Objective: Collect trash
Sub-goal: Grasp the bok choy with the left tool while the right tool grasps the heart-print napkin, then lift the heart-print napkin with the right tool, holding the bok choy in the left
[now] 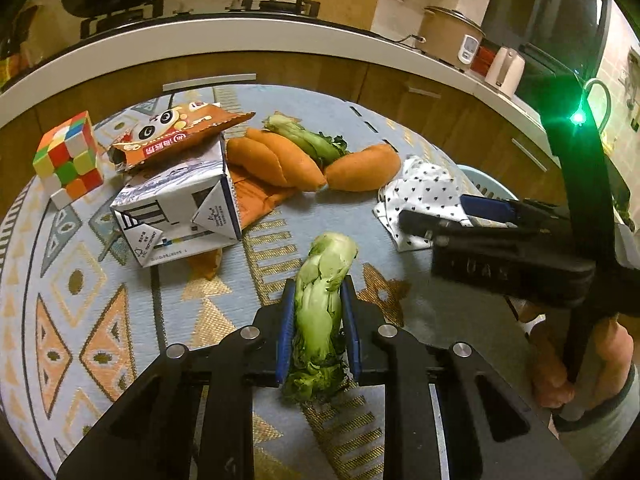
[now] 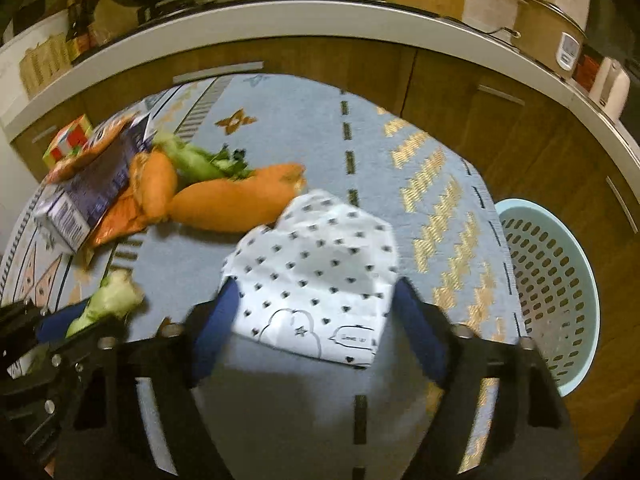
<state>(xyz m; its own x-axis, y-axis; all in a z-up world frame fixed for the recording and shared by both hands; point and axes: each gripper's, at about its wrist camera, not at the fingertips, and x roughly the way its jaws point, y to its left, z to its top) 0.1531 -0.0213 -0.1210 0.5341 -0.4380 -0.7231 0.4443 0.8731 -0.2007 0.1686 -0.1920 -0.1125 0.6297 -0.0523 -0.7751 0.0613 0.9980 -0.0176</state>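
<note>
My left gripper is shut on a green bok choy stalk, held just above the patterned tablecloth; the stalk also shows in the right wrist view. My right gripper is open, its blue fingers either side of a white dotted paper wrapper lying on the table; the wrapper also shows in the left wrist view. A crushed milk carton and an orange snack bag lie at the left. A pale blue perforated basket stands off the table's right edge.
Three sweet potatoes and a second bok choy lie mid-table. A Rubik's cube sits at the far left. Wooden cabinets and a white counter with a rice cooker run behind the table.
</note>
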